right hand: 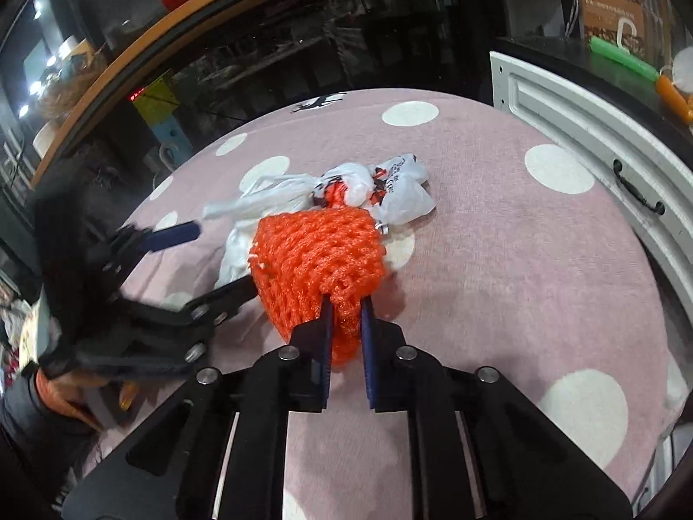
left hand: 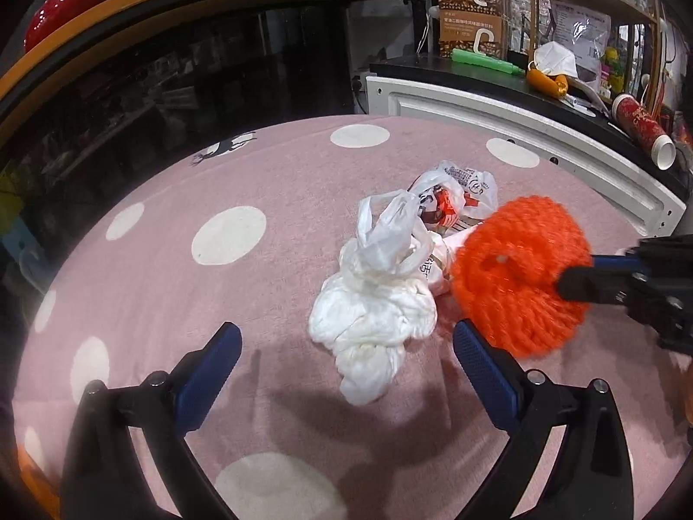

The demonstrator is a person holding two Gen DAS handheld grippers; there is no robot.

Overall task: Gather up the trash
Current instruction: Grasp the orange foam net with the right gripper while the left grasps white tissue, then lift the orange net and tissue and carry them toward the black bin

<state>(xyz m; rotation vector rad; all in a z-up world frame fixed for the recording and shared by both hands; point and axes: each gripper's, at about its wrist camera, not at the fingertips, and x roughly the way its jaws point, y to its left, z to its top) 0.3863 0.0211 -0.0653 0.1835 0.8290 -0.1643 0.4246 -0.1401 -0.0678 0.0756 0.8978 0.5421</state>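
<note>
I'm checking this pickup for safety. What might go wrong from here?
The right tool pinches only an edge of the orange foam net, so it may slip out. The net hangs beside the open left tool, so they could snag. The white plastic bag and crumpled tissue lie loose and may scatter.

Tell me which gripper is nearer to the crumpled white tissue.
Left. The left gripper is open with the white tissue just ahead between its fingers. The right gripper holds the orange net beside it.
</note>
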